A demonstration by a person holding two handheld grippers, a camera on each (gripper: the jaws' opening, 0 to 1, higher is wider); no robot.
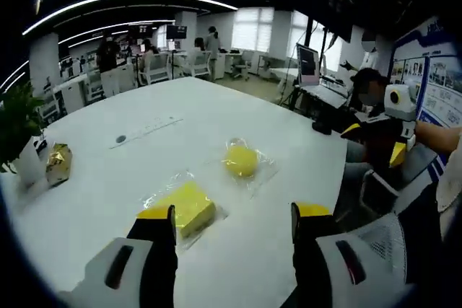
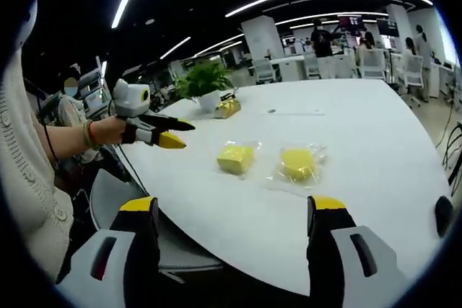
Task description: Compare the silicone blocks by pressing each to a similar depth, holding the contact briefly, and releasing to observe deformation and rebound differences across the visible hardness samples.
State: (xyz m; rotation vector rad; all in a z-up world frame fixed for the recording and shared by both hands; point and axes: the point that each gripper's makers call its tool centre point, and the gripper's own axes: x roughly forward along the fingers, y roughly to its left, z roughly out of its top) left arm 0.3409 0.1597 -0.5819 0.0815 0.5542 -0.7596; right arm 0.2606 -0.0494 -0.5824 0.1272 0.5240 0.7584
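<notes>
On the white table lie two yellow silicone blocks, each in a clear bag. The square block sits just beyond my left gripper's left jaw; the round block lies further off, ahead of the gap. That gripper is open and holds nothing. In the right gripper view the square block and the round block lie side by side past the table edge. My right gripper hangs open and empty, short of the table. A hand holds the left gripper at the left. The right gripper appears at the right.
A potted plant and a gold packet stand at the table's left edge; they show again as the plant and packet. A small black object lies at the near right. Desks, chairs and people fill the room beyond.
</notes>
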